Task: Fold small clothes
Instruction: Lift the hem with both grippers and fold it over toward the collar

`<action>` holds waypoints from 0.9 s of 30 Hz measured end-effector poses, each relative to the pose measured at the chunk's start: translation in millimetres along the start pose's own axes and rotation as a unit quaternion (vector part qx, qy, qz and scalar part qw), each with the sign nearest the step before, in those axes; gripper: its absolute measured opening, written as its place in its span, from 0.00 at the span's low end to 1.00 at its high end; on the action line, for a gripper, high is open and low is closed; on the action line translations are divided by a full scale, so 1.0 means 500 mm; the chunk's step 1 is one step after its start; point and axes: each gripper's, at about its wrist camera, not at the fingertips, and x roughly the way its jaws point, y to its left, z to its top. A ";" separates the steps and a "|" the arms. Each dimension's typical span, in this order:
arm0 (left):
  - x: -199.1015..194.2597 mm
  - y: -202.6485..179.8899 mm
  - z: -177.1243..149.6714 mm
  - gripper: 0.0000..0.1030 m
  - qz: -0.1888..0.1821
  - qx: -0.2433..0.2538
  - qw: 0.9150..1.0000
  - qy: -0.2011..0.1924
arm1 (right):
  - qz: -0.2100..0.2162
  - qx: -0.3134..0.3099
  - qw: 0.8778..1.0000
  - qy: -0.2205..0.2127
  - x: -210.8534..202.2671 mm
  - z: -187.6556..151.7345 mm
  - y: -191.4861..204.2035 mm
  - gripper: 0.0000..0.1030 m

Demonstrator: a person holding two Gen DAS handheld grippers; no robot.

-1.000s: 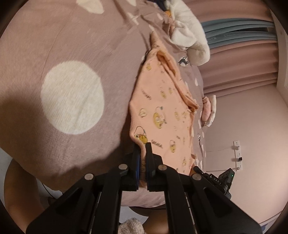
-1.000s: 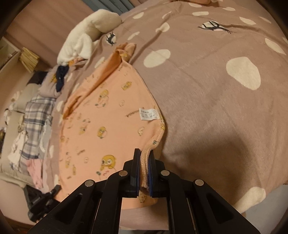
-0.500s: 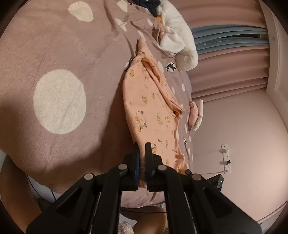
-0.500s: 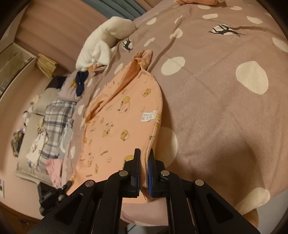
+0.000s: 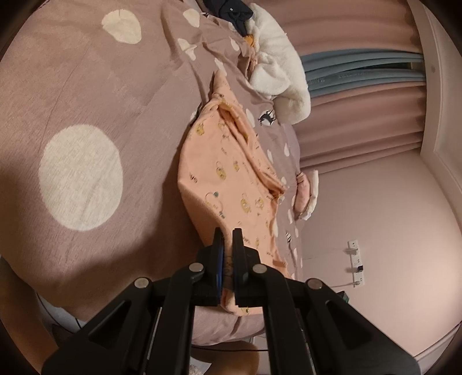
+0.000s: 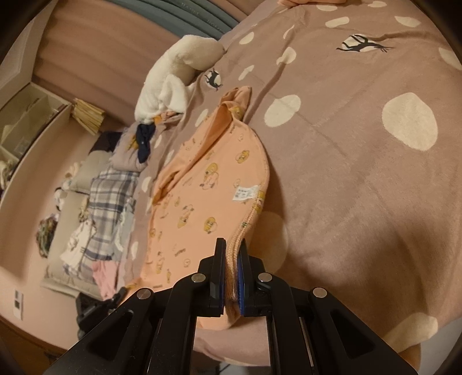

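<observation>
Left wrist view. The left gripper [image 5: 226,253] is seen at bottom centre, its jaws pressed together on the near edge of a peach child's garment [image 5: 231,178] printed with small yellow cartoon figures. The garment is stretched away from the jaws across a mauve bedspread [image 5: 86,86] with large cream dots; its near part is lifted off the cover, and its far end is bunched into folds. A white fleece item [image 5: 280,63] is noted beyond the garment, with a dark navy item [image 5: 231,11] just behind it. A small pink-and-white cloth [image 5: 307,196] is placed at the bed's right edge. Pink curtains [image 5: 361,115] with a grey-blue band, a pale wall and a wall socket [image 5: 356,262] are recorded to the right.

Right wrist view. The right gripper [image 6: 231,259] is seen at bottom centre, its jaws pinching the ribbed hem of the same peach garment [image 6: 208,202]. A white care label [image 6: 245,192] is sewn near the garment's right edge. The bedspread [image 6: 361,173] is seen to the right, printed with dots and dark deer figures. The white fleece item [image 6: 176,75] and the navy item [image 6: 143,141] are located beyond the garment. A plaid cloth [image 6: 106,196] and other laundry are spread at the left, with stacked books [image 6: 88,115] by a shelf. The other gripper's tip [image 6: 115,300] is partly visible at lower left; its state cannot be told from this view.
</observation>
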 end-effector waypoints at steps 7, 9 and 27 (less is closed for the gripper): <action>0.030 -0.046 0.056 0.03 -0.022 0.012 1.000 0.003 | 0.049 0.000 0.999 -0.021 -0.013 0.057 0.018 0.07; 0.041 -0.059 0.081 0.03 -0.035 0.012 0.999 0.003 | 0.061 -0.003 0.998 -0.034 -0.010 0.087 0.034 0.07; 0.284 -0.121 0.426 0.03 -0.053 -0.024 0.998 -0.037 | 0.035 -0.013 0.999 -0.029 0.171 0.378 0.119 0.07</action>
